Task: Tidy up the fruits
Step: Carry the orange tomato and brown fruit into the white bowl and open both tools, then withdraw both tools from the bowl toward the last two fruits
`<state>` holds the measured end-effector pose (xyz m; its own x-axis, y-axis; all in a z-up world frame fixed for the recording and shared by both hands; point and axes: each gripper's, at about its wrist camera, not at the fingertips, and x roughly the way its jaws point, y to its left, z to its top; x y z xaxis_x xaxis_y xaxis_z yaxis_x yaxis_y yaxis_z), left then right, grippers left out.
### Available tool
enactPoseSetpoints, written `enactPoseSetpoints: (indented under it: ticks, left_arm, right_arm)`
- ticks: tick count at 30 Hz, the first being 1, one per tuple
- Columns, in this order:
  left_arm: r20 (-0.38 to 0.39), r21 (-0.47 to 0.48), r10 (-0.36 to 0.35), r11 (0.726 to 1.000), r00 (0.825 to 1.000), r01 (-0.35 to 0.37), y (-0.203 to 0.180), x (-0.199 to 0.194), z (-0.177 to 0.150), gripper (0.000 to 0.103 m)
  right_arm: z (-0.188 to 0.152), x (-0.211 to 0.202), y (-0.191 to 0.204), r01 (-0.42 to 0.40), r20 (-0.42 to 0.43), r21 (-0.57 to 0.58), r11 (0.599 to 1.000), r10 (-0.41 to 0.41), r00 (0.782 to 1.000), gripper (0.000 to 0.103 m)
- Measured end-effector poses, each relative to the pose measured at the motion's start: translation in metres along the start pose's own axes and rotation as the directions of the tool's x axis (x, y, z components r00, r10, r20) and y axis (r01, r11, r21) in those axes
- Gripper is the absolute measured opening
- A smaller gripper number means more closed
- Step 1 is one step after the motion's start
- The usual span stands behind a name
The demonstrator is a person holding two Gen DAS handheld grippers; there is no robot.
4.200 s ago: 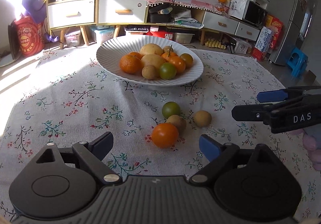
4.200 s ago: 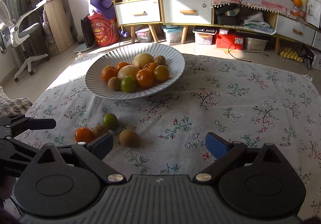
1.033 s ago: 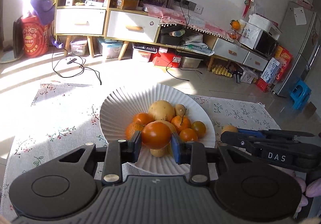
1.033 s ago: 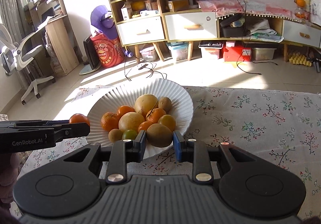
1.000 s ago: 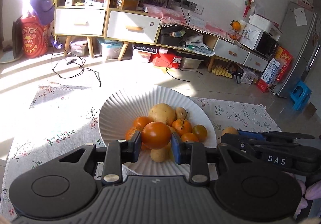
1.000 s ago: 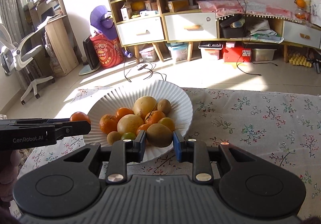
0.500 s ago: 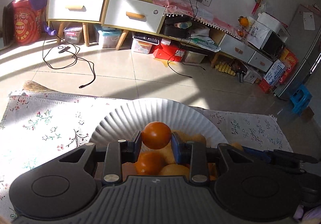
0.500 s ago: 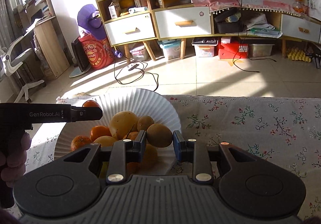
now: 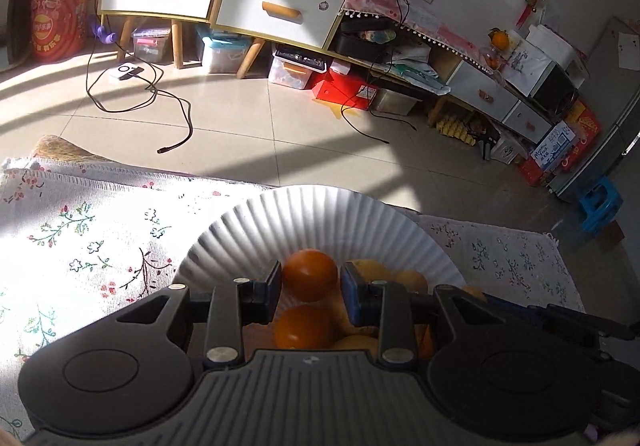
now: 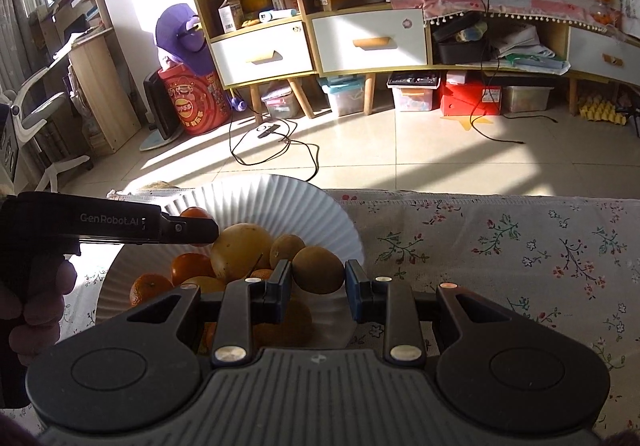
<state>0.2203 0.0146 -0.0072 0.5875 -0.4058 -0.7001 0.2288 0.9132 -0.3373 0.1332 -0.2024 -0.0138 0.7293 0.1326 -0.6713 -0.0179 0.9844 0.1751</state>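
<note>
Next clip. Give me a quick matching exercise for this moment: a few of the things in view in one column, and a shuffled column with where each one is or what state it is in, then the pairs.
Things
1. round orange fruit
2. brown oval kiwi-like fruit
3. white ribbed plate
4. large pale yellow round fruit

Places or states
A. lying loose in the pile on the plate
B. gripped by the right tool over the plate's right part
C. resting on the floral tablecloth, holding fruit
D. gripped by the left tool above the pile

Pairs: 1-D, 2-B, 3-C, 4-A
</note>
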Motion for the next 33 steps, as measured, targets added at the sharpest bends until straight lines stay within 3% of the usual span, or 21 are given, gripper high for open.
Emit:
enactPoseSetpoints:
  ticks: [6, 11, 16, 26, 33]
  left_arm:
    - [0.006, 0.016, -0.003, 1.0, 1.0, 0.003, -0.002, -0.001, 0.001, 0.031]
    - [0.037, 0.096, 0.017, 0.995, 0.999, -0.02, -0.014, -0.01, 0.0, 0.054]
    - [0.06, 0.177, 0.04, 0.983, 0.997, -0.05, -0.028, -0.021, -0.008, 0.071]
    - [0.111, 0.264, 0.118, 0.954, 0.987, -0.143, -0.048, -0.062, -0.039, 0.09]
    - [0.099, 0.242, 0.169, 0.952, 0.981, -0.189, -0.044, -0.084, -0.06, 0.093]
  right_arm:
    - [0.002, -0.005, -0.004, -0.002, 0.014, 0.029, 1.0, 0.002, 1.0, 0.046]
    - [0.003, -0.013, -0.009, 0.007, 0.021, 0.036, 0.999, -0.008, 1.0, 0.056]
    - [0.004, -0.03, -0.013, 0.037, 0.018, 0.029, 0.999, -0.038, 0.999, 0.065]
    - [-0.01, -0.061, -0.004, 0.056, 0.01, 0.014, 0.998, -0.057, 0.998, 0.085]
    - [-0.02, -0.075, 0.007, 0.034, 0.001, -0.026, 0.999, -0.034, 0.999, 0.092]
